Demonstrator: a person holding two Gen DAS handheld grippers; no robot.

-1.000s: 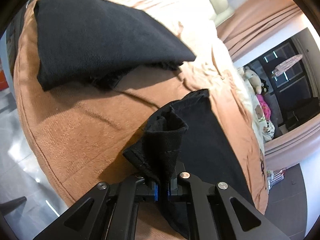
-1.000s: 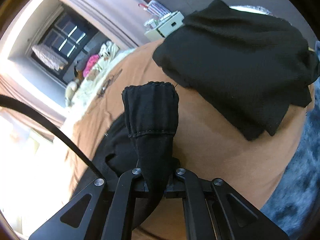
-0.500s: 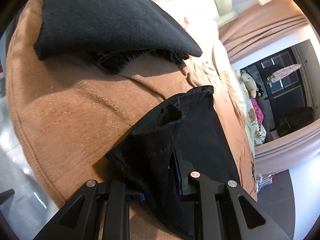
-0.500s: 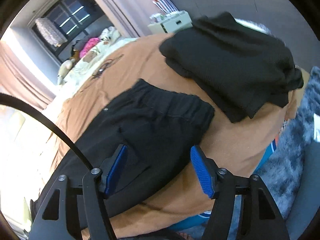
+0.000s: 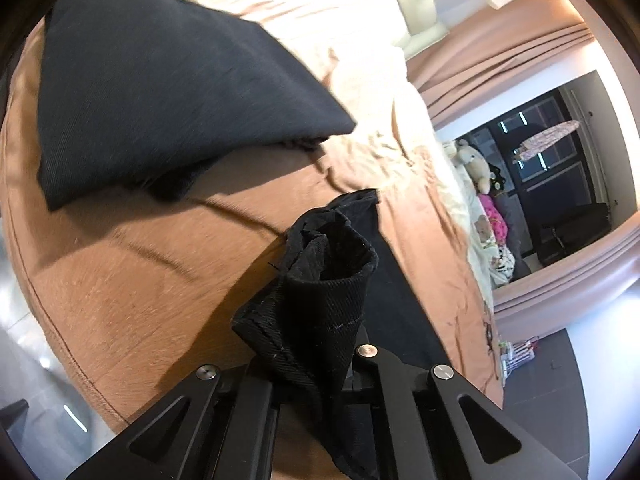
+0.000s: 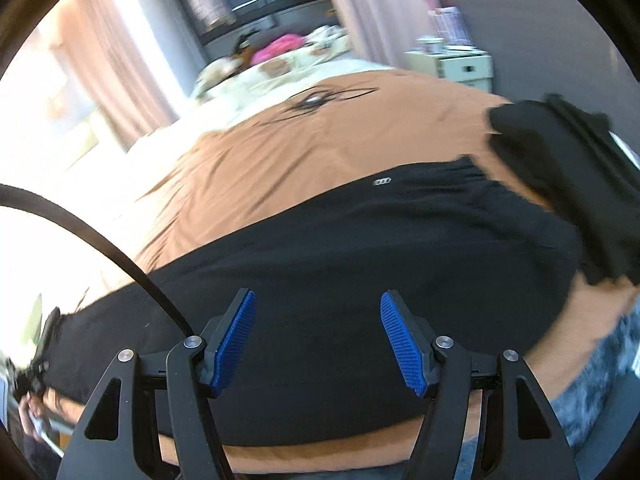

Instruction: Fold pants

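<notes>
The bunched pants (image 5: 320,304) cover the left gripper's (image 5: 316,384) fingertips. In the right wrist view everything smears; the folded dark pile (image 6: 576,184) runs off the right edge.

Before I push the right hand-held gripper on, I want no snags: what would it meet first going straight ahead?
Most likely the black pants spread flat on the brown cover. The right hand-held gripper is open and empty, with only that cloth showing ahead between its blue pads, though depth is hard to judge.

black cloth pants (image 6: 360,256) lay on orange-brown bed blanket (image 6: 320,140) | folded black garment pile (image 6: 580,168) at frame right, just beside waistband
</notes>
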